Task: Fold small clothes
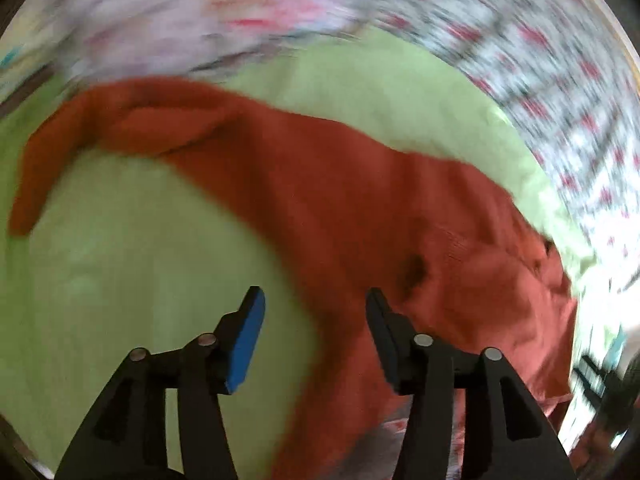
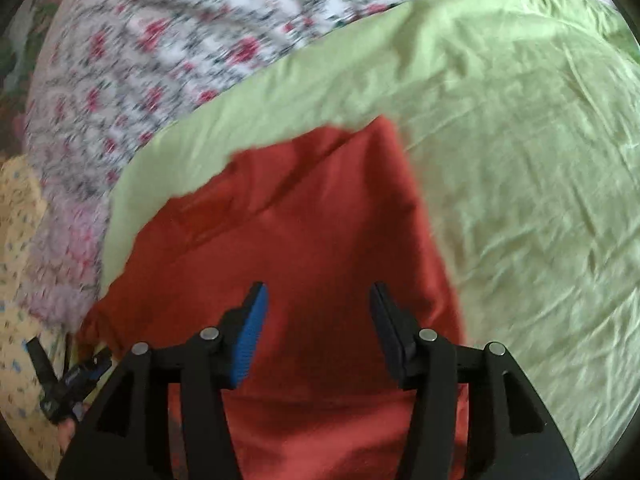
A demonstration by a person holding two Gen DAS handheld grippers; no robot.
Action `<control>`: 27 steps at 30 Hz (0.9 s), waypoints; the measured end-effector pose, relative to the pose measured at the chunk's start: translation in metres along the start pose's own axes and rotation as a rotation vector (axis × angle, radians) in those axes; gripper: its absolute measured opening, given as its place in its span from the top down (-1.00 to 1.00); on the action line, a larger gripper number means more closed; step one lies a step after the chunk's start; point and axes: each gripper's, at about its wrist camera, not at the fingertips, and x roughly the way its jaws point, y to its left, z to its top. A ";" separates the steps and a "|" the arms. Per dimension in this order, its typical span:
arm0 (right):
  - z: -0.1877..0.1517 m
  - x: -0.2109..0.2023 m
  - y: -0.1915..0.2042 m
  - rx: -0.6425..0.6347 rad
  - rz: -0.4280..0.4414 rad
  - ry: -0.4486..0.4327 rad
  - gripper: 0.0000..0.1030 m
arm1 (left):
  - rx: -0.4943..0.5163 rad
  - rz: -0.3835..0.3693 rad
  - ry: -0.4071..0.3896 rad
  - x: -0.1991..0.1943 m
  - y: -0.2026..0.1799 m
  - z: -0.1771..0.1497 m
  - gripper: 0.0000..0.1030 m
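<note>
Across the middle of both frames, the red garment (image 1: 328, 200) (image 2: 304, 240) sprawls on green bedding (image 1: 120, 260) (image 2: 520, 200). Left gripper (image 1: 316, 300) gapes, holding nothing; right gripper (image 2: 318, 294) likewise, jaws apart over red cloth. Floral cover (image 2: 160, 40) upper left.

Lighting and picture quality: soft daylight, heavy motion blur, fisheye warp.

Left wrist view: floral-print white and pink bedcover (image 1: 560, 92) smeared into streaks from 10 to 3 o'clock; blown-out glare at 4 o'clock. Rust-red cotton garment (image 1: 320, 184) soft-edged, one dark shadow pocket at centre. Right wrist view: pale green wrinkled sheet (image 2: 520, 160) evenly lit, creases sharper at 3 o'clock, blur at 10. Black vignette rings both.
</note>
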 end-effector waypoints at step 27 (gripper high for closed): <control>-0.042 0.050 0.077 -0.148 0.018 0.173 -0.06 | -0.954 -0.166 -0.202 0.000 0.265 0.076 0.31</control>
